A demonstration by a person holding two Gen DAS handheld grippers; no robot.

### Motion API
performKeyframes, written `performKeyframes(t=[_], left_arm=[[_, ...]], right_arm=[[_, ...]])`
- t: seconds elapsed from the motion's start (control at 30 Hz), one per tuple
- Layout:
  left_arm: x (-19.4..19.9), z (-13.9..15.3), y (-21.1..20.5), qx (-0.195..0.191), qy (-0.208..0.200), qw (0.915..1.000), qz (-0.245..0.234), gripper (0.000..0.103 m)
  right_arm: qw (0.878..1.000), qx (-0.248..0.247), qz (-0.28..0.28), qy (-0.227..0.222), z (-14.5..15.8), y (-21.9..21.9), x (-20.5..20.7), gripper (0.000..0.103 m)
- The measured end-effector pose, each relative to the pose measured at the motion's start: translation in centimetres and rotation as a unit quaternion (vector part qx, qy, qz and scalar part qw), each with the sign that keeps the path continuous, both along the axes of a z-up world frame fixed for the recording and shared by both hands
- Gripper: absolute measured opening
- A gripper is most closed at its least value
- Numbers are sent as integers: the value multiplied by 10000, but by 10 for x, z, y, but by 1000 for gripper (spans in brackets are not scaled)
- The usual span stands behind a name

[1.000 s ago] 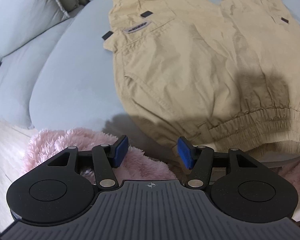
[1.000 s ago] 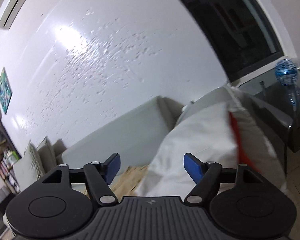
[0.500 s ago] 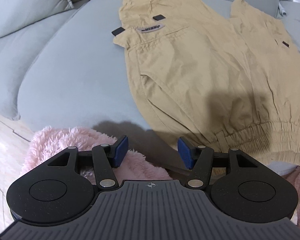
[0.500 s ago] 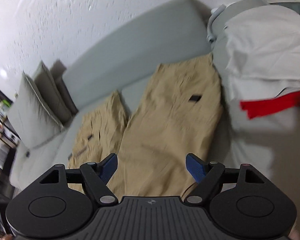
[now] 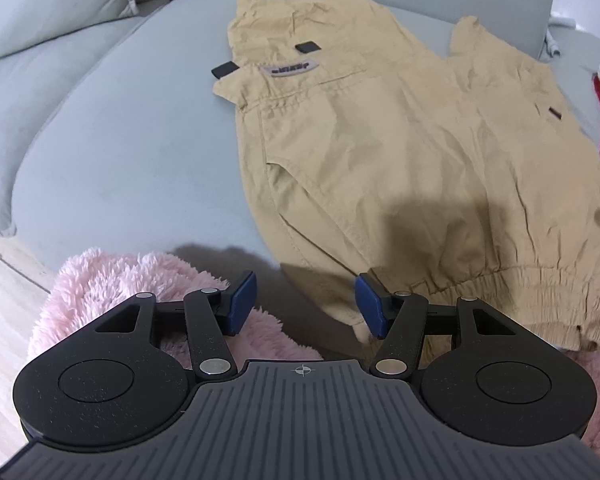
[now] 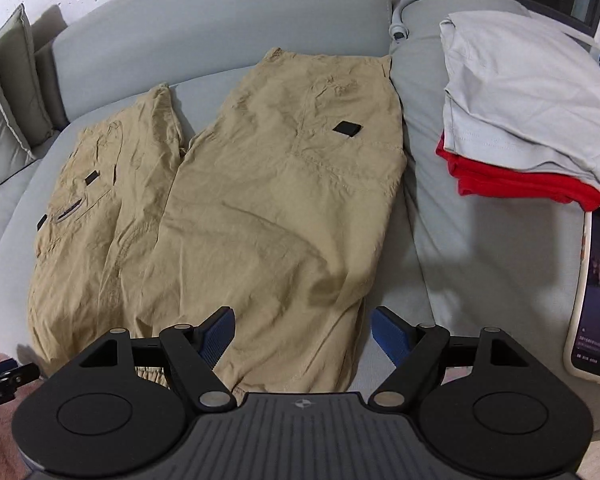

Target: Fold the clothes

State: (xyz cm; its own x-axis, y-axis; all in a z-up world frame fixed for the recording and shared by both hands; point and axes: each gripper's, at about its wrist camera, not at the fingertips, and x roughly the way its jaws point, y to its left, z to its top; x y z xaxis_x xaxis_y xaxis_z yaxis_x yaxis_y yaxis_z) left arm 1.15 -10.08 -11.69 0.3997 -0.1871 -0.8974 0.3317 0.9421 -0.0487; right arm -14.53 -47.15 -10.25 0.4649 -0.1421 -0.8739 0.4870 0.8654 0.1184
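Observation:
Tan cargo trousers (image 5: 400,152) lie spread flat on a grey sofa seat (image 5: 132,152), waistband toward me and both legs running to the backrest. My left gripper (image 5: 306,308) hovers open over the waistband's left corner, nothing between its blue pads. In the right wrist view the same trousers (image 6: 260,208) fill the middle. My right gripper (image 6: 302,334) stands open above the right side of the waist end, its pads clear of the cloth.
A pink fluffy garment (image 5: 112,280) lies at the sofa's front edge under the left gripper. Folded grey (image 6: 520,92) and red (image 6: 512,184) clothes are stacked on the right, with a phone (image 6: 596,296) beside them. Cushions (image 6: 4,112) stand at the far left.
The right gripper swung down from facing the wall to over the trousers' waist end. The left gripper shifted left along the sofa's front edge, showing more of the left leg.

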Motion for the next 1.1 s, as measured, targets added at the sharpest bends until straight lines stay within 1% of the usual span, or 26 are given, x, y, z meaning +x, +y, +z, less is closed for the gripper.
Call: performKeyframes(t=[0.2, 0.3, 0.33, 0.37, 0.4, 0.43, 0.5, 0.67, 0.73, 0.83, 0.9, 0.97, 1.1], left_arm=[[4, -1, 3, -10, 28, 10000, 16, 60], [4, -1, 3, 30, 42, 10000, 34, 60], [5, -2, 3, 46, 48, 10000, 40, 60], [4, -2, 3, 59, 51, 10000, 41, 60], [4, -2, 3, 72, 54, 10000, 41, 60], [3, -2, 3, 86, 56, 9999, 40, 60], [2, -2, 2, 111, 59, 9999, 37, 60], [2, -4, -1, 226, 74, 9997, 0, 61], [1, -5, -4, 292, 80, 9995, -26, 61], [0, -6, -6, 356, 83, 9993, -56, 62], [0, -7, -7, 366, 82, 9993, -59, 62], [0, -7, -6, 357, 82, 9993, -55, 62], [-1, -6, -3, 294, 63, 9995, -42, 62]], right_arm=[[10000, -43, 1, 22, -3, -1, 10, 77], [9995, 51, -223, -214, -4, -12, 7, 75], [9987, 145, -359, -344, -4, -18, 4, 70], [9973, 294, -505, -448, -5, -25, 1, 69], [9941, 554, -735, -577, -8, -37, -4, 65], [9907, 761, -915, -661, -10, -46, -8, 55], [9822, 1114, -1258, -838, -17, -63, -16, 49], [9623, 1627, -1894, -1075, -35, -89, -29, 49], [9537, 1805, -2124, -1131, -45, -98, -29, 55], [9427, 2005, -2378, -1205, -58, -109, -28, 55], [9412, 2050, -2378, -1252, -64, -112, -23, 54], [9427, 2017, -2338, -1267, -68, -111, -18, 52], [9571, 1601, -2243, -897, -74, -103, 3, 42]])
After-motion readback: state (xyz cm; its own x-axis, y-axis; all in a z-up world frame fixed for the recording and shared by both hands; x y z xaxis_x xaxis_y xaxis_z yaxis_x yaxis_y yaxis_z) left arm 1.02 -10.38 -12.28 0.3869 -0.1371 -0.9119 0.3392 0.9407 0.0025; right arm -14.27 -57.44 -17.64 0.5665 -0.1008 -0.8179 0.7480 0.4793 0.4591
